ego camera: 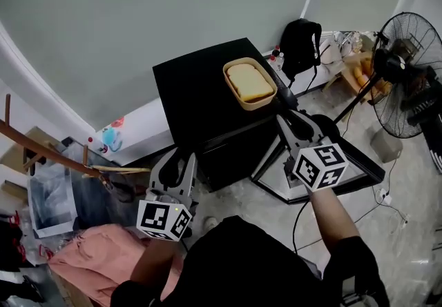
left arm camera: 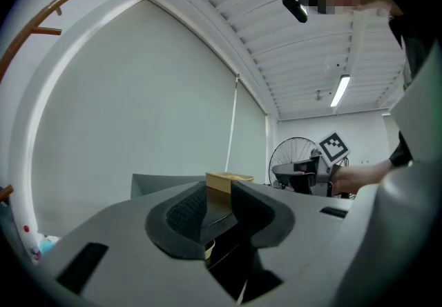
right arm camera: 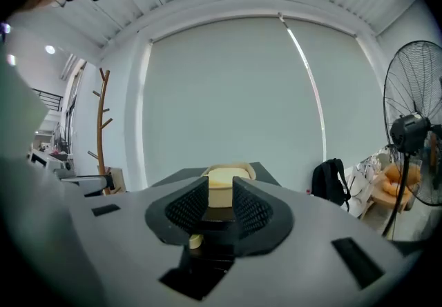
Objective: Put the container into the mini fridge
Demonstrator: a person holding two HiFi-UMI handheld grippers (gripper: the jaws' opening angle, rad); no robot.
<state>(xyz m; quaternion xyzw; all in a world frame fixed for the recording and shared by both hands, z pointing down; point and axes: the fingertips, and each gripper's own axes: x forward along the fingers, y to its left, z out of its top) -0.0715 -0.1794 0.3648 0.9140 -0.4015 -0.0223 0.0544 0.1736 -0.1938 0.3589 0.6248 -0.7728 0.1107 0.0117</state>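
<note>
A tan container (ego camera: 248, 83) with pale yellow contents stands on top of the black mini fridge (ego camera: 200, 92). The fridge's door (ego camera: 345, 157) stands swung out to the right of its front. My right gripper (ego camera: 283, 98) is level, just right of the container and apart from it, jaws open and empty. Its own view shows the container (right arm camera: 226, 187) ahead in the gap of the right gripper (right arm camera: 219, 205). My left gripper (ego camera: 176, 159) hangs lower, at the fridge's front left corner, open and empty. Beyond the left gripper (left arm camera: 219, 210) the container (left arm camera: 228, 180) shows on the fridge top.
A standing fan (ego camera: 407, 74) and a black backpack (ego camera: 300, 47) are to the right of the fridge. A wooden coat rack (ego camera: 48, 150) and a bin (ego camera: 48, 199) stand at the left. A white window blind (right arm camera: 228, 98) hangs behind.
</note>
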